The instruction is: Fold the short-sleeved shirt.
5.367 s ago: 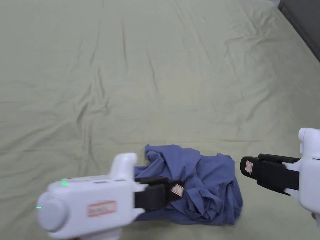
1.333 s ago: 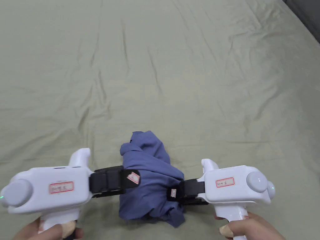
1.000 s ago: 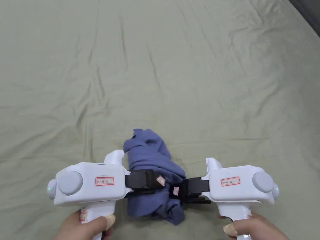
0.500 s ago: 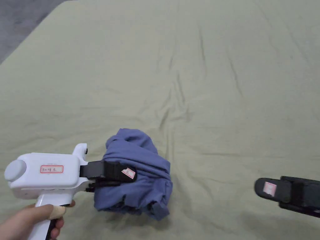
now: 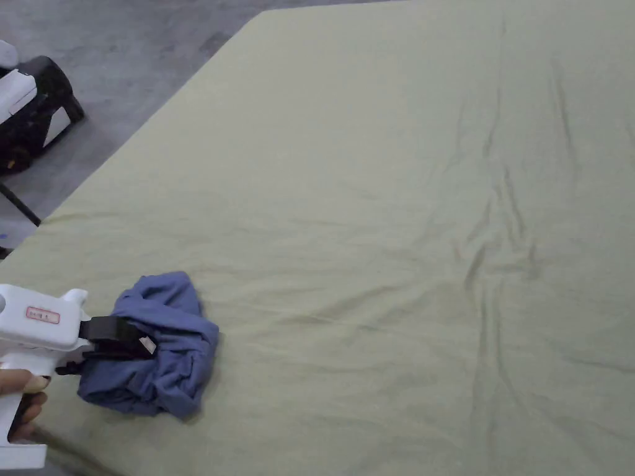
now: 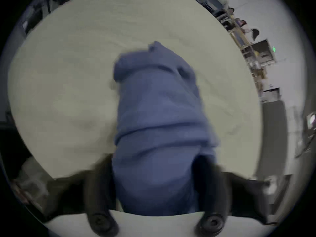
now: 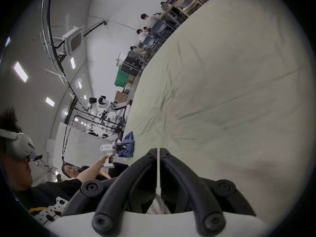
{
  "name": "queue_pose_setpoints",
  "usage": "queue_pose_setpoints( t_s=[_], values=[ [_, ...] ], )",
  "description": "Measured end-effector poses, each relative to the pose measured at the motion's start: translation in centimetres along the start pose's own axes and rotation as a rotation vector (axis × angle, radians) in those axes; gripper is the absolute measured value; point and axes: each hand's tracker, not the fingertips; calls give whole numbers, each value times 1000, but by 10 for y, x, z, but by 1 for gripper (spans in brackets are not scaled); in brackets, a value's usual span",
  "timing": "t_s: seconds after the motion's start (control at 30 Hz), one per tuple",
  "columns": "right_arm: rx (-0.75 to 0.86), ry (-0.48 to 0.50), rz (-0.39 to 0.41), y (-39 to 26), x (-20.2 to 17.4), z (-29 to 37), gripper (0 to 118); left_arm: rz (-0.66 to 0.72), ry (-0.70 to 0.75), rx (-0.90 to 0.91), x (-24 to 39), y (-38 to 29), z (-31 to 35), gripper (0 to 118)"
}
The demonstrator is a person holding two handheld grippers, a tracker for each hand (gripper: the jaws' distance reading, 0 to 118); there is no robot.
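Jaws of left gripper (image 5: 133, 344) around bunched blue shirt (image 5: 164, 353), contact blurred; right gripper (image 7: 158, 152) nearly closed.

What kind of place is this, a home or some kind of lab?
Probably a lab or workshop hall, not a home: a large sheet-covered table holds the blue shirt, a white robot stands beyond it, and people sit at workbenches.

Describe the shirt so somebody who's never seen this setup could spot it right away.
A pale green sheet covers the big work surface. Near its left front corner, the left gripper holds a bunched blue shirt, the one dark, crumpled lump on that cloth.
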Motion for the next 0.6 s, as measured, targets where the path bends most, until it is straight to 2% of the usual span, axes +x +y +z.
queue_pose_setpoints(
  t_s=[0.03,0.07,0.1,0.13,0.3,0.33,0.37,0.4,0.47,0.5,0.53,0.6],
  values=[
    [-2,-8,0,0,-2,-3,5,-59,89,44,7,0,-5,115],
    [-5,-27,9,0,-5,-5,5,-106,181,19,12,-6,-9,118],
    [-12,-52,26,0,-11,-8,5,-140,148,53,15,-10,-5,118],
    [-21,-72,39,0,-15,-11,5,-114,105,31,19,-10,0,118],
    [-31,-254,160,7,-29,-4,5,-72,111,83,52,8,61,116],
    [-20,-317,192,12,-33,-1,5,-48,80,67,66,12,74,94],
    [-12,-382,217,19,-37,4,5,-62,46,122,87,12,94,37],
    [-1,-431,234,29,-38,12,5,-121,54,204,108,14,109,0],
    [45,-521,255,51,-47,26,5,-300,224,427,156,18,142,0],
    [90,-582,277,65,-53,38,5,-394,380,553,195,12,160,0],
    [127,-634,290,77,-59,48,5,-446,424,643,224,7,176,0],
    [222,-748,342,102,-83,68,5,-463,216,790,296,-9,213,0]
  ],
)
